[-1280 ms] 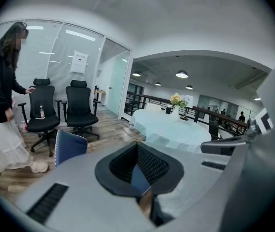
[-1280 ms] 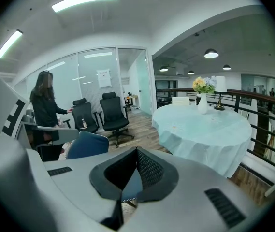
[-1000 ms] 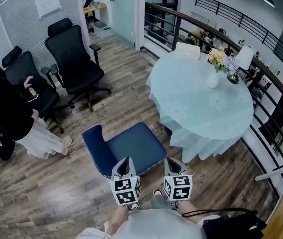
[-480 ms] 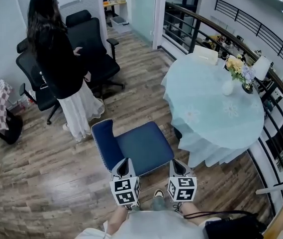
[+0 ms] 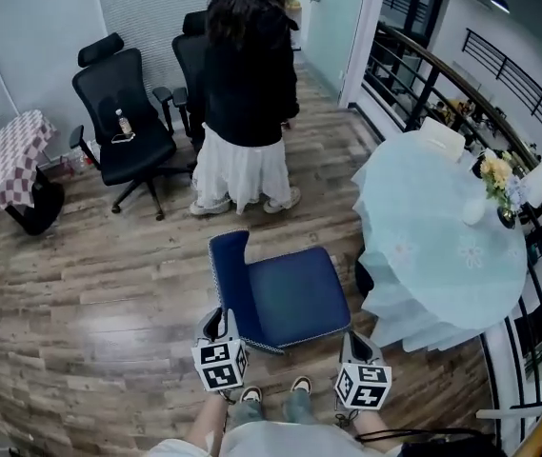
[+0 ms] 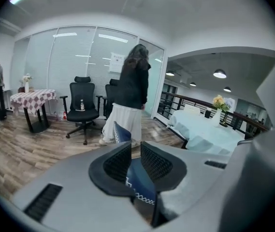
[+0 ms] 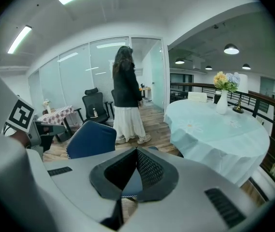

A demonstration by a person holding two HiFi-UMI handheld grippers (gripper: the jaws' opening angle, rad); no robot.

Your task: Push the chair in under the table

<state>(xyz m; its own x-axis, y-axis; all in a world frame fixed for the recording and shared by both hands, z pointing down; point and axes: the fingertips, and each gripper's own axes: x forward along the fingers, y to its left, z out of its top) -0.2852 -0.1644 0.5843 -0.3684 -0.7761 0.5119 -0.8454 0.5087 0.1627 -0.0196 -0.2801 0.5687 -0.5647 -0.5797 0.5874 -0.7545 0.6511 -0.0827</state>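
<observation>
First, the head view looks steeply down on a wood floor point(image 5: 109, 293). A blue chair point(image 5: 290, 293) stands just beside a round tabletop point(image 5: 423, 236) draped in pale blue cloth. Its seat is out in the open, not under the tabletop, and its backrest is on the side away from the tabletop. The left tongs point(image 5: 215, 320) sit at the seat's near left corner. The right tongs point(image 5: 354, 343) sit just beside its near right corner. A person point(image 5: 247, 93) in a black top and white skirt stands beyond the chair, near black office chairs point(image 5: 123, 122). A white vase point(image 5: 475, 209) with flowers stands on the tabletop.

Next, the left gripper view shows the left tongs slightly spread, having just been opening, with a narrow gap between them. The blue seat's white-stitched edge shows through that gap. Whether it lies between the pads or just beyond them cannot be told, and the pads do not press on it.

Last, the right gripper view shows the right tongs pressed together at the tips, with nothing between them. The chair's blue backrest rises at the left behind them, and the cloth-covered tabletop fills the right.
</observation>
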